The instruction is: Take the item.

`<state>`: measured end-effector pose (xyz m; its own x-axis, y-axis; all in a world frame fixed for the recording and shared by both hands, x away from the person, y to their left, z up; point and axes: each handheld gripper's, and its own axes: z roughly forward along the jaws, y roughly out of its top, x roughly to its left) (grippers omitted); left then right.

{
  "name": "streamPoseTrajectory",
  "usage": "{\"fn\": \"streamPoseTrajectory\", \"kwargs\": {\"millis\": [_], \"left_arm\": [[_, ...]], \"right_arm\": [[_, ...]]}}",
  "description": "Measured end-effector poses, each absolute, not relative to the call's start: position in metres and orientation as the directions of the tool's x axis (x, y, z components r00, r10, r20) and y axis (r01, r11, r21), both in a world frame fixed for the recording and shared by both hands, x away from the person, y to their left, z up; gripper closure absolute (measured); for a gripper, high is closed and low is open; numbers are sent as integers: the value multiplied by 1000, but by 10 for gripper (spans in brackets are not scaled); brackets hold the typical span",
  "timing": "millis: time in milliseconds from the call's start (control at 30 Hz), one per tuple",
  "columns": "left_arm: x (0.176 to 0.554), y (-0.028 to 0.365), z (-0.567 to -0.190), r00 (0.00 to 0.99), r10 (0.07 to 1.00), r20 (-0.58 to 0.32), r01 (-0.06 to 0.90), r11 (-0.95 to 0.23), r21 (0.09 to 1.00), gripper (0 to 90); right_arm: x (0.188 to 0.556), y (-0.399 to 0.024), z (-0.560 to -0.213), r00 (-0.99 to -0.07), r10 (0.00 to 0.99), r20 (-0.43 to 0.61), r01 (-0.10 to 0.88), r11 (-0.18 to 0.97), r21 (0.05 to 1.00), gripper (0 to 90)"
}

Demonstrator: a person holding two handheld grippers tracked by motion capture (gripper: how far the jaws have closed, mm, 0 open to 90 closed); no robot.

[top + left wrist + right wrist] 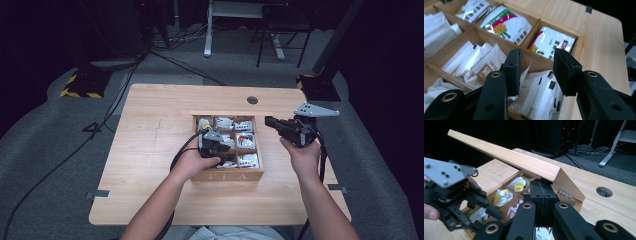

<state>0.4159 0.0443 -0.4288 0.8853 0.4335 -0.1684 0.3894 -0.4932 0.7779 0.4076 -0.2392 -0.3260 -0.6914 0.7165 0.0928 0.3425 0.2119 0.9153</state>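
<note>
**Left gripper down in tea box, right gripper props the lid**

Wooden tea box (227, 175) sits on the table (150, 150), right of centre, marked TEA on its front wall. Compartments hold tea bags and packets.

Left gripper (536, 68) is lowered into a near compartment. Jaws apart, pads touching nothing. White paper tea bags (536, 95) lie between and below them, not gripped.

Right gripper (541, 192) is beside the box's right edge, jaws pressed together, tips against the underside of the raised lid (524, 162). Whether they pinch its edge, cannot tell. Lid stands tilted open on its hinge (564, 193).

Colourful packets (506, 25) fill the farther compartments.
</note>
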Motion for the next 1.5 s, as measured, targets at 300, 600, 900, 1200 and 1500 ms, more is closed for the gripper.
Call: {"fn": "streamPoseTrajectory", "kwargs": {"millis": [300, 600, 900, 1200, 1500], "left_arm": [[421, 40, -433, 849, 500, -172, 458, -532, 712, 618], [421, 37, -435, 841, 521, -147, 471, -569, 674, 659], [420, 33, -438, 851, 509, -129, 462, -609, 644, 744], [420, 33, -438, 860, 492, -135, 453, -616, 645, 874], [420, 36, -437, 865, 483, -134, 442, -610, 657, 900]], "right_arm": [[408, -239, -326, -694, 713, 96, 343, 210, 916, 899], [408, -240, -326, -695, 712, 100, 344, 207, 916, 899], [408, -240, -327, -697, 710, 98, 342, 209, 916, 899], [408, -240, -326, -697, 709, 101, 344, 208, 916, 899], [409, -240, -326, -699, 708, 102, 344, 208, 916, 899]]}}
